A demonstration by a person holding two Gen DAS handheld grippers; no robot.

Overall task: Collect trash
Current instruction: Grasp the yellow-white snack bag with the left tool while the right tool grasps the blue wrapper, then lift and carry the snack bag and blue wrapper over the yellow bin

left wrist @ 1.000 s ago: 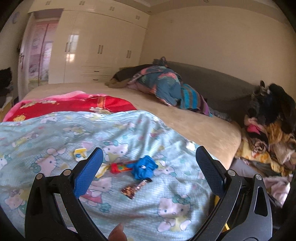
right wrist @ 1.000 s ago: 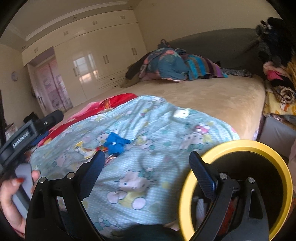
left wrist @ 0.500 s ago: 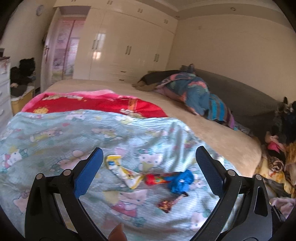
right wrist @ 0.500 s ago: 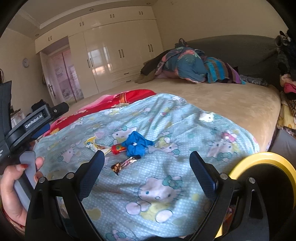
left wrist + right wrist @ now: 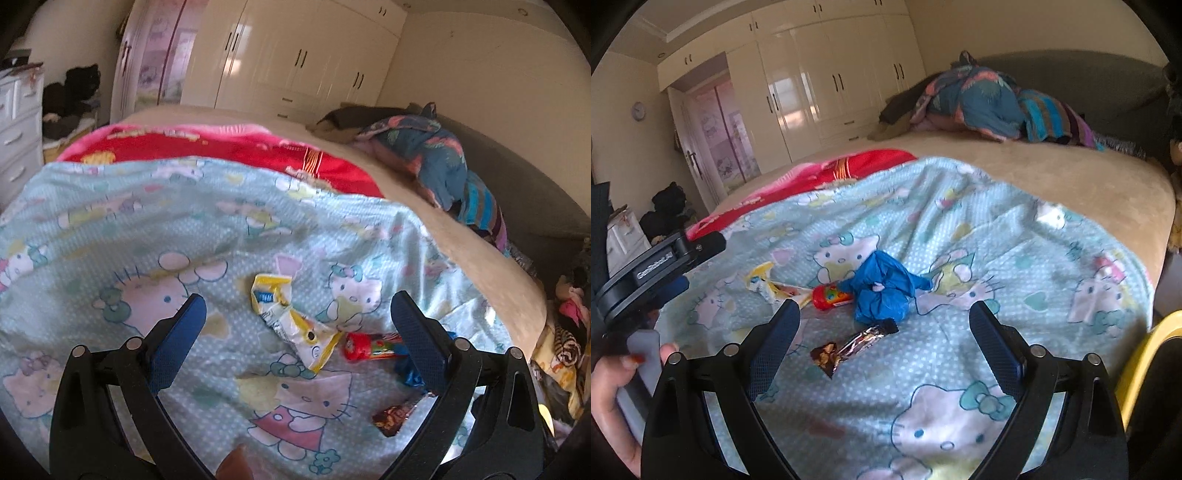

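Trash lies on a Hello Kitty blanket (image 5: 110, 229) on the bed. A yellow-white wrapper (image 5: 291, 321) lies between my open, empty left gripper's (image 5: 295, 321) fingers; it also shows in the right wrist view (image 5: 768, 284). Next to it are a red tube wrapper (image 5: 369, 345) (image 5: 831, 295), a crumpled blue bag (image 5: 882, 291) partly hidden behind my left fingertip (image 5: 417, 343), and a brown foil wrapper (image 5: 395, 413) (image 5: 853, 343). My right gripper (image 5: 882, 328) is open and empty, just above the brown wrapper. The left gripper's body (image 5: 657, 266) shows at left in the right wrist view.
A yellow-rimmed bin (image 5: 1141, 354) stands at the bed's right edge. A red blanket (image 5: 229, 147) and piled bedding (image 5: 432, 155) lie farther back. White wardrobes (image 5: 827, 85) line the far wall. Clothes (image 5: 569, 325) are heaped right of the bed.
Both grippers moved closer to the trash and lower over the blanket. The left one swung left, so the yellow-white wrapper now sits between its fingers. The bin slid toward the right edge.
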